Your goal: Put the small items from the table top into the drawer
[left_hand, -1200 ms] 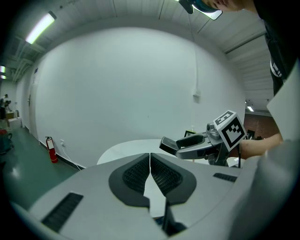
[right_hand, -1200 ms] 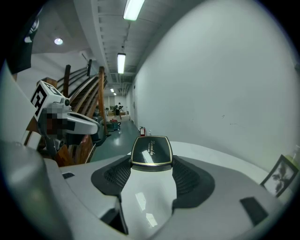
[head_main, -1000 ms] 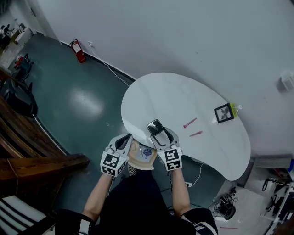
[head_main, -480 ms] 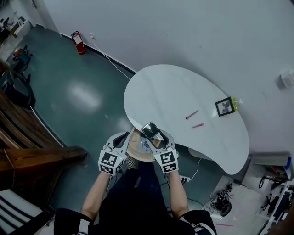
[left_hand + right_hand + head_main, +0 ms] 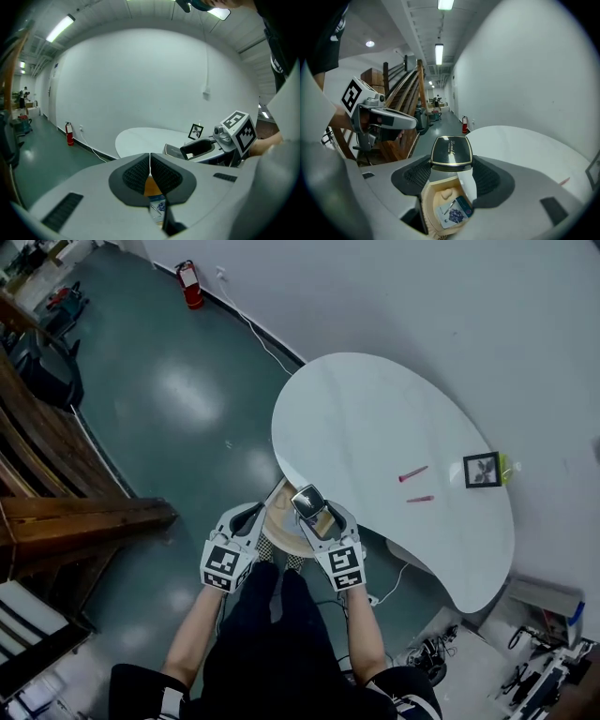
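Note:
My right gripper (image 5: 314, 506) is shut on a black box with a gold rim (image 5: 308, 501), holding it just above the open wooden drawer (image 5: 278, 532) at the white table's (image 5: 375, 418) near edge. In the right gripper view the box (image 5: 451, 151) sits between the pads over the drawer (image 5: 425, 206), which holds a small booklet (image 5: 455, 213) and a pen (image 5: 446, 207). My left gripper (image 5: 249, 516) hangs beside the drawer's left side, shut with nothing in it, its jaws (image 5: 150, 169) pressed together. Two pink sticks (image 5: 412, 473) (image 5: 421, 499) lie on the table.
A small framed picture (image 5: 481, 469) stands near the table's far right edge, with something yellow behind it. A red fire extinguisher (image 5: 189, 284) stands by the wall. Wooden stairs (image 5: 56, 512) run along the left. Cables and gear lie on the floor at the lower right.
Both grippers have come back from the table and sunk toward the drawer. The black box, first over the table's edge, now hangs over the open drawer.

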### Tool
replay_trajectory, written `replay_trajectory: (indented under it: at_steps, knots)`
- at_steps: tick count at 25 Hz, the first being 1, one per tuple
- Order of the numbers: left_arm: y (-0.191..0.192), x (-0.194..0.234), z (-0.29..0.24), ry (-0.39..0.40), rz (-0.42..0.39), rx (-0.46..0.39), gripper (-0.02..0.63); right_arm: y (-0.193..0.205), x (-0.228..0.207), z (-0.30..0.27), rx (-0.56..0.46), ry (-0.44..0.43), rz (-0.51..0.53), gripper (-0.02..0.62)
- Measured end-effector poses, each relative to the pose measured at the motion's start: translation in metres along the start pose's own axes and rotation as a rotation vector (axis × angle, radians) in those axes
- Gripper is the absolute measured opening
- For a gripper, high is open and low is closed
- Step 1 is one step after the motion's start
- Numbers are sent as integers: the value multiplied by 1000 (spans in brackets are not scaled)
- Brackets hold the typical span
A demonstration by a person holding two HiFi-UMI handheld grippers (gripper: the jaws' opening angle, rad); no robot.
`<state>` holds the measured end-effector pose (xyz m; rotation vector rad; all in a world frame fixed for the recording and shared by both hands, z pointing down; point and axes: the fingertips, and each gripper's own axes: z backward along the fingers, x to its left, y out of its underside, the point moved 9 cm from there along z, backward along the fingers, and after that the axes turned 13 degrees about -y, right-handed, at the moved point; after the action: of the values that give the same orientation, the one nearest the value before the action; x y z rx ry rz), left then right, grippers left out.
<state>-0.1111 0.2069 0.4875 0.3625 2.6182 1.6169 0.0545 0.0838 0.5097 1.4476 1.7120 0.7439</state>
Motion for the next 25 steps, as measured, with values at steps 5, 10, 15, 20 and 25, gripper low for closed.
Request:
replay_trajectory:
  at_steps: [5, 10, 15, 20, 25]
  knots:
    - [29, 1, 14, -75, 49, 28, 21, 22, 7, -19, 47, -81, 25, 296]
    - [60, 7, 28, -132, 86, 48, 21, 44, 19, -40, 86, -154, 42, 296]
    - [84, 4, 31, -157, 111, 56, 21, 71, 23, -53, 150, -195, 88, 296]
    - [104, -1, 31, -175, 142, 55, 21, 100, 19, -66, 210, -234, 95, 296]
    - [123, 0, 27, -179, 157, 66, 21, 120, 14, -83, 253, -250, 107, 296]
